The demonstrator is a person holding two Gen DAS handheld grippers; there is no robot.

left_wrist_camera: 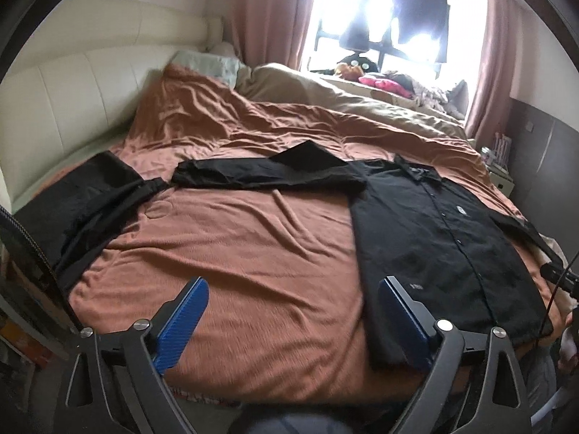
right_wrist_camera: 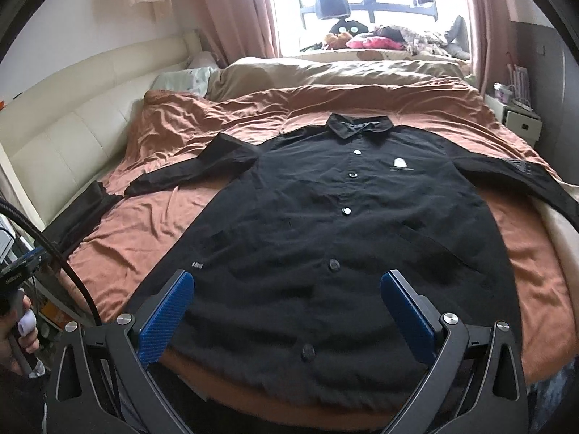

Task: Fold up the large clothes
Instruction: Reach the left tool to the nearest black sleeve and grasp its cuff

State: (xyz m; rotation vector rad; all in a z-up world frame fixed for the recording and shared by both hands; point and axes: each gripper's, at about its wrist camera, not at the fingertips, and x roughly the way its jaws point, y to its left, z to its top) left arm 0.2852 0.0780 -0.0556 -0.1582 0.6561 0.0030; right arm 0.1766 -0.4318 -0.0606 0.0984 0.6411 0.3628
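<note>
While spread flat on rust bedsheet (right_wrist_camera: 152, 231), black shirt (right_wrist_camera: 325, 224) buttoned, sleeves out, both grippers' fingers wide, nothing held

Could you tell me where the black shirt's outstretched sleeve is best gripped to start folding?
Grip the sleeve at its cuff end, coming from above: it lies flat on the orange bedspread, so a pinch there could carry it over the shirt.

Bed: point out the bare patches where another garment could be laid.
Widest free patch: the orange cover between the black shirt and the dark garment at the left edge, below the outstretched sleeve. Also free: rumpled cover beyond the collar. Crowded: the window ledge.
</note>
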